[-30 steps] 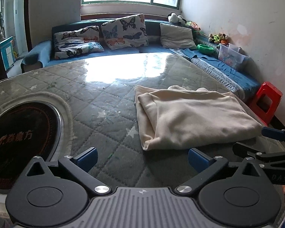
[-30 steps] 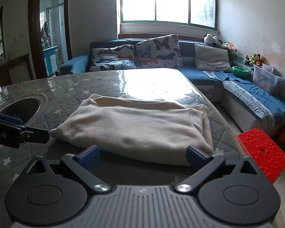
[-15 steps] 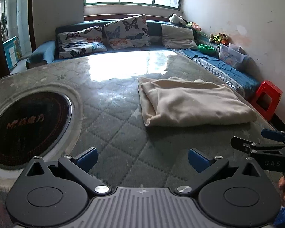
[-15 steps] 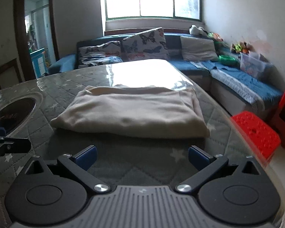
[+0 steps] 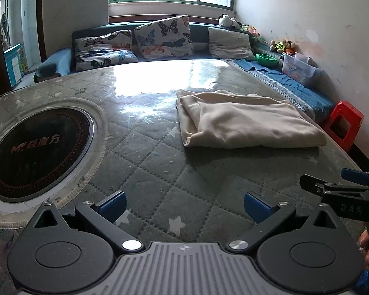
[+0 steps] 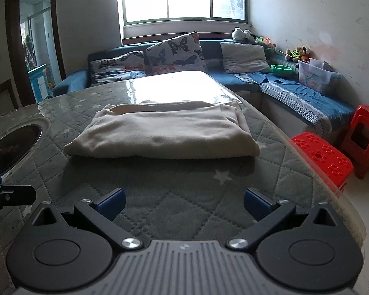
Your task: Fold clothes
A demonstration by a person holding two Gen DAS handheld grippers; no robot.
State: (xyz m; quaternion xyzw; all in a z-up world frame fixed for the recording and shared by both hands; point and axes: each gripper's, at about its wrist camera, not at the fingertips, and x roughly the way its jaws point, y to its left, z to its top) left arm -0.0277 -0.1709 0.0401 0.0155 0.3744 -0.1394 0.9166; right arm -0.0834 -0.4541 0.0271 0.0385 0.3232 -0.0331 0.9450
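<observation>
Hovering both claws spread wide, holding nothing: left claw (image 5: 184, 205), right claw (image 6: 183, 202). Cream garment (image 6: 163, 132) lying folded on quilted worktop (image 6: 184, 191), well apart from us. We are judging risk: careless regrasp dragging top layer, undoing fold near worktop edge.

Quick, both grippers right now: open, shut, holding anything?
Left gripper: open, empty, short of the folded cream cloth garment.
Right gripper: open, empty.
</observation>
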